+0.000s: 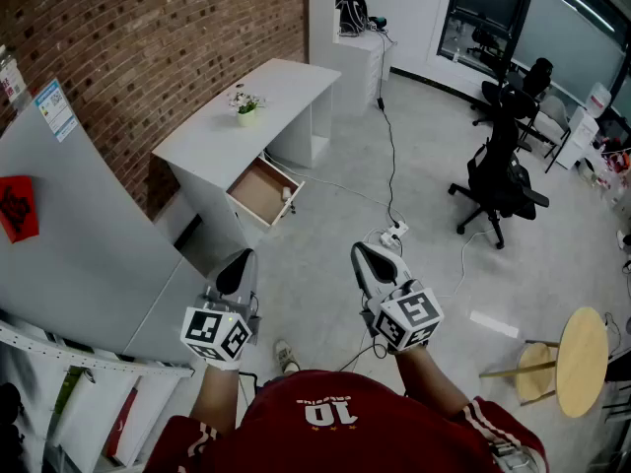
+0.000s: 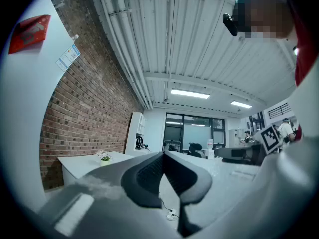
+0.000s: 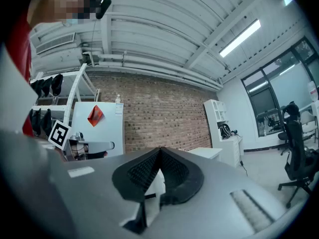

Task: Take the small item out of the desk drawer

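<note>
- Head view: left gripper point(image 1: 241, 260) and right gripper point(image 1: 361, 252), both held level in front of a person in a red shirt point(image 1: 335, 427), well apart from the desk.
- White desk point(image 1: 227, 116), far left, against the brick wall point(image 1: 168, 37). Its drawer point(image 1: 258, 191) stands pulled open.
- Small item point(image 1: 286, 194), pale, lying inside the drawer just beside the front panel.
- Potted plant point(image 1: 245, 106), on the desk top, far of the drawer.
- Floor: power strip point(image 1: 394, 233) just beyond the right gripper; office chair point(image 1: 498, 180) far right; round wooden stool point(image 1: 582, 358) near right.
- Left gripper view: jaws closed, tips meeting, nothing between them. Desk and plant lie far left under the brick wall; the right gripper's marker cube point(image 2: 269, 137) shows at the right.
- Right gripper view: jaws closed tip to tip, nothing held. The left gripper shows at the left, with the brick wall and the desk end beyond.
</note>
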A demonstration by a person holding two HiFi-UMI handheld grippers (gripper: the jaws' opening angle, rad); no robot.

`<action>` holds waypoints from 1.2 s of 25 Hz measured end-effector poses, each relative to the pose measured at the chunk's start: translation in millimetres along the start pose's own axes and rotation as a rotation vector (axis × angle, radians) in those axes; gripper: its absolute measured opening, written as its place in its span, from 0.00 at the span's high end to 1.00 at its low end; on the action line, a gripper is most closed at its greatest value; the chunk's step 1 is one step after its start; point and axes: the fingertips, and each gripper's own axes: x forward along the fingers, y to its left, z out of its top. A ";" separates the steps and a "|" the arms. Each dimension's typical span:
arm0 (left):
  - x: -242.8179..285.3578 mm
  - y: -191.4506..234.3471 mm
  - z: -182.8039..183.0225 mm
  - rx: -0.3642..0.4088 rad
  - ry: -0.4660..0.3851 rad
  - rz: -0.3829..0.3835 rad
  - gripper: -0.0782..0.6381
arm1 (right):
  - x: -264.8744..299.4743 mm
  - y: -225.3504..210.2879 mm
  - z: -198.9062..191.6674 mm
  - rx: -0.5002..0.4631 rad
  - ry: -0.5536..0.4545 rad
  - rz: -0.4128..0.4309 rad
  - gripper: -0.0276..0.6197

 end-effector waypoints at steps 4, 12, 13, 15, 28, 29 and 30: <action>0.0 3.3 -2.2 -0.026 0.010 -0.002 0.89 | 1.9 2.1 -2.1 0.000 0.000 0.006 0.96; -7.0 8.4 -6.1 -0.021 0.023 0.008 0.89 | 7.0 8.0 -6.0 0.007 -0.002 0.007 0.96; -7.7 9.3 -7.2 -0.022 0.025 0.010 0.89 | 6.9 8.4 -5.6 0.011 -0.008 0.011 0.96; -8.5 9.8 -10.1 -0.025 0.030 0.012 0.89 | 5.6 8.9 -4.0 0.038 -0.030 0.027 0.96; 5.6 35.2 -18.8 -0.051 0.048 -0.002 0.89 | 42.1 17.0 -12.1 0.076 -0.013 0.087 0.96; 7.5 40.0 -19.3 -0.054 0.049 -0.003 0.89 | 48.0 18.4 -12.8 0.072 -0.010 0.090 0.96; 9.4 45.1 -19.8 -0.058 0.050 -0.003 0.89 | 54.0 19.7 -13.3 0.067 -0.007 0.094 0.96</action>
